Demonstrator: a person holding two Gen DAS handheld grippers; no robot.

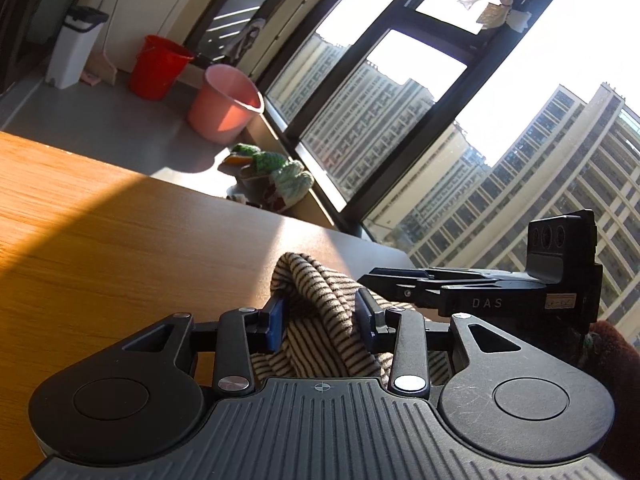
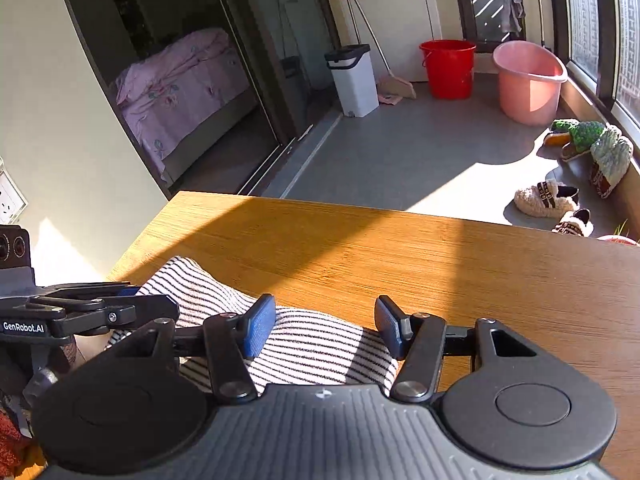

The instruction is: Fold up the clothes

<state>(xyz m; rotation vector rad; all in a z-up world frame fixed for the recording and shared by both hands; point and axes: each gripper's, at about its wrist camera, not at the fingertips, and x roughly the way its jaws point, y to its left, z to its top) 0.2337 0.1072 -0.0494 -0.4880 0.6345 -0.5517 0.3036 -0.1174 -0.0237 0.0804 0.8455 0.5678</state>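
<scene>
A black-and-white striped garment (image 2: pixel 304 344) lies on the wooden table (image 2: pixel 440 264). In the left wrist view its bunched fold (image 1: pixel 320 304) rises between my left gripper's (image 1: pixel 320 316) blue pads, which stand apart, open around the cloth. My right gripper (image 2: pixel 325 322) is open above the garment's flat part, pads wide apart, nothing held. The right gripper also shows in the left wrist view (image 1: pixel 404 280), just right of the fold. The left gripper shows in the right wrist view (image 2: pixel 124 300) at the garment's left end.
The table's far edge (image 2: pixel 360 204) drops to a grey floor. There stand a red bucket (image 2: pixel 448 68), a pink tub (image 2: pixel 528 80), a white bin (image 2: pixel 354 80) and several slippers (image 2: pixel 548 198). Big windows (image 1: pixel 420 100) run along the right.
</scene>
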